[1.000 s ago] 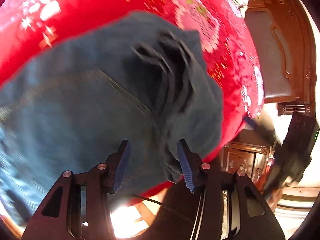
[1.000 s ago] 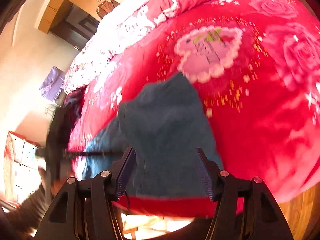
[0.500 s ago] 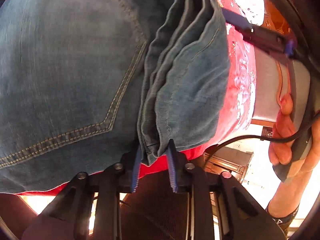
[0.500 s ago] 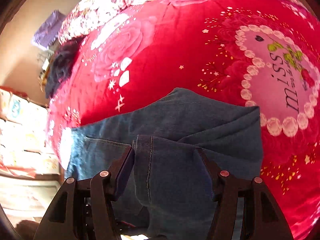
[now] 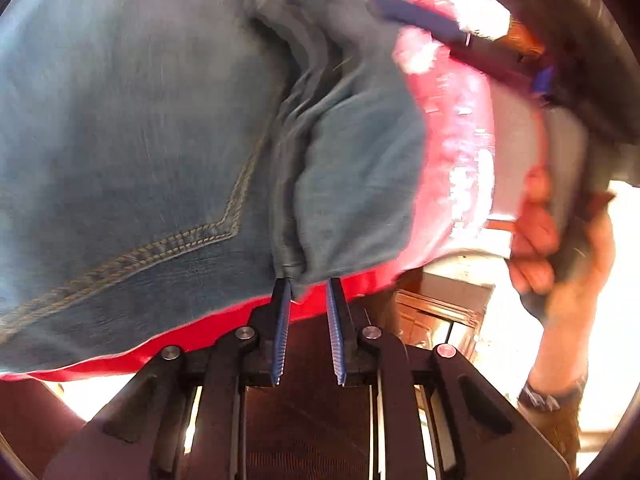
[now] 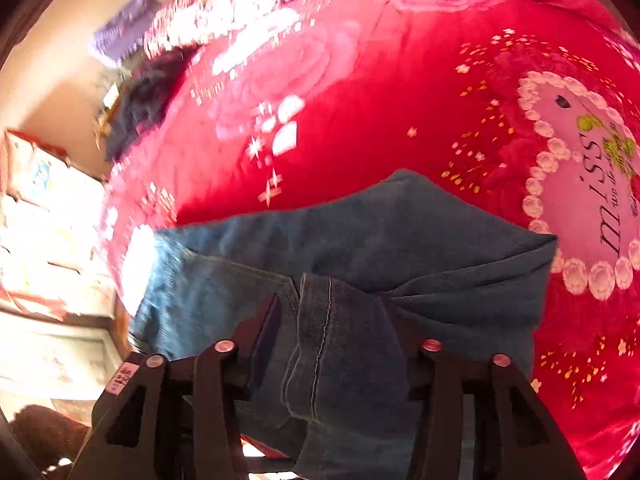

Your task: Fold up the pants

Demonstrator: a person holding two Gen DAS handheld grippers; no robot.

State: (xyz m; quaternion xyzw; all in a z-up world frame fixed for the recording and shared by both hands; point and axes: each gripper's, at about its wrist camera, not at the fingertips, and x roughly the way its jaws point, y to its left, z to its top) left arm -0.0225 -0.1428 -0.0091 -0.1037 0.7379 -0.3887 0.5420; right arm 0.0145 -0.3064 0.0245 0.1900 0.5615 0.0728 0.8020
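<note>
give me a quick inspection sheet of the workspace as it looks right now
surface: red floral bedspread, pink heart print at right
job's things: jeans folded, bunched at the near edge
clutter: dark garment at the far edge of the bed
grippers: left gripper has just been closing on the jeans' folded edge; right gripper straddles a fold, grip unclear
cables: nothing seen
surroundings: stacked boxes, purple item

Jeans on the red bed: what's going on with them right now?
A person is folding blue jeans on a red bedspread. The left hand-held gripper has just been closing on the bunched hem layers at the near edge, denim between its fingers. The right hand-held gripper straddles a raised fold of denim, jaws apart, not visibly clamped. The jeans lie partly folded.
</note>
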